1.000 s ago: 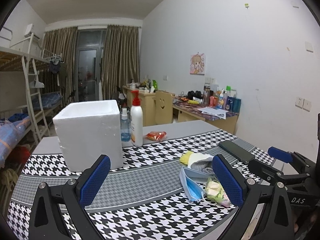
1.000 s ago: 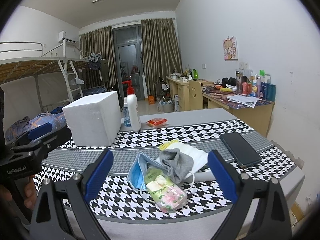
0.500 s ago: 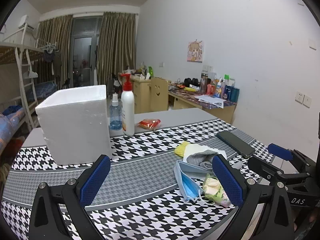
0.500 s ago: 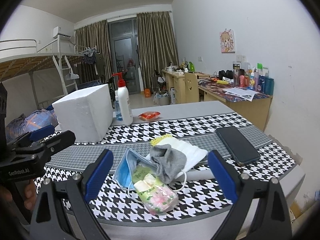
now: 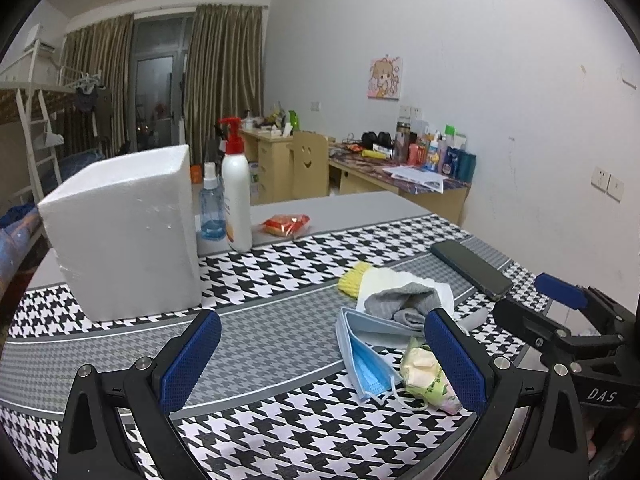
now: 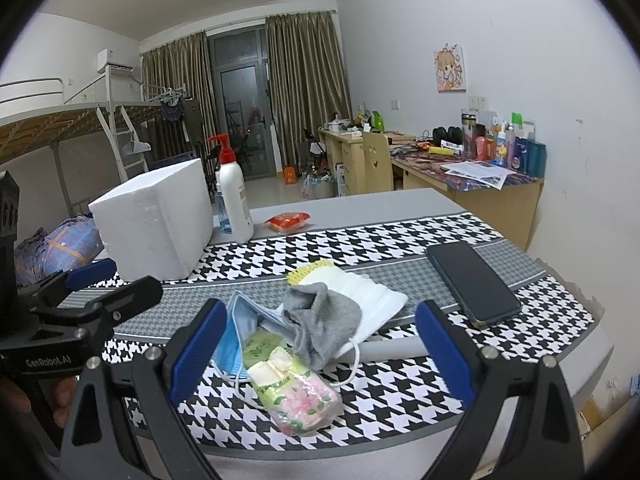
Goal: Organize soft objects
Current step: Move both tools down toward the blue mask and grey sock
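Grey sock [image 6: 320,316] lies crumpled on a white mask [image 6: 372,292]; both grippers' jaws spread.

"DAS" on the right claw [image 5: 560,312] body, "GenRobot.AI" on the left claw [image 6: 116,284] body

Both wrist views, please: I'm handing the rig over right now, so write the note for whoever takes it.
Left hand-held gripper: open, holding nothing, above the table in front of the foam box.
Right hand-held gripper: open, holding nothing, aimed at the pile.
Pile near the table's front edge: gray sock on top of the white mask, blue mask beside it, tissue pack in front, yellow cloth behind.
Phone lies to the right of the pile, apart from it.
Done: nothing sorted yet.
Left: pick up and sort every soft item; probably into the foam box.
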